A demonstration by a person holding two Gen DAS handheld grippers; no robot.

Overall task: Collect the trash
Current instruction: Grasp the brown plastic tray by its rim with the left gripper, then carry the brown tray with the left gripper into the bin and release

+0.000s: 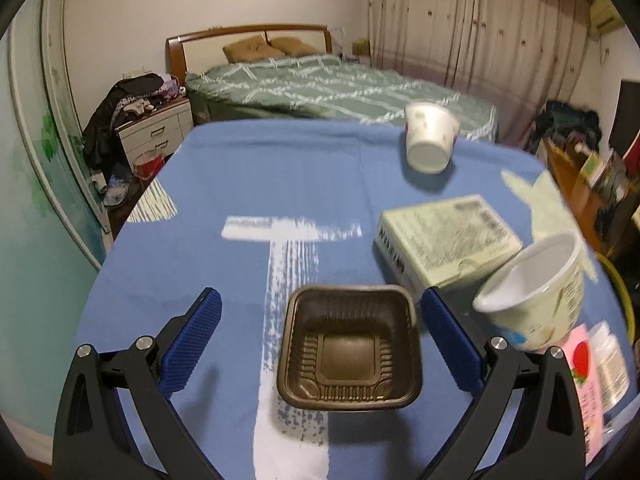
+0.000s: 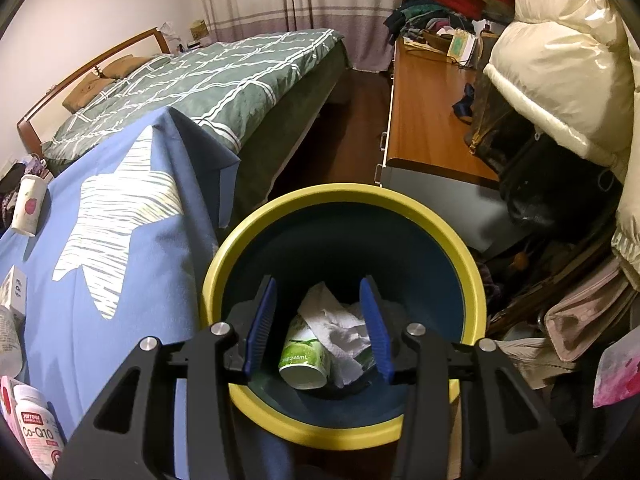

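Left gripper (image 1: pixel 320 336), jaws spread wide and holding nothing, poised over the blue tablecloth (image 1: pixel 240 184) so that the brown plastic tray (image 1: pixel 349 350) lies between its fingers, touched by neither pad; the wide stance suits the tray's breadth and suggests it is the next piece to be picked up. Just beyond the right-hand finger a white tub (image 1: pixel 536 292) leans on its side against a flat carton (image 1: pixel 448 236), and farther ahead a tipped paper cup (image 1: pixel 430 138) rests near the far table edge; all three appear to be trash awaiting collection. Right gripper (image 2: pixel 318 328), jaws parted and empty, held directly above the mouth of the yellow-rimmed bin (image 2: pixel 468 256), which stands beside the table's draped corner, presumably so that items can be released straight down. Below the fingers, inside the bin, lie a green-labelled can (image 2: pixel 304 360) and crumpled white paper (image 2: pixel 340 328), so the collection is judged to be partly done.
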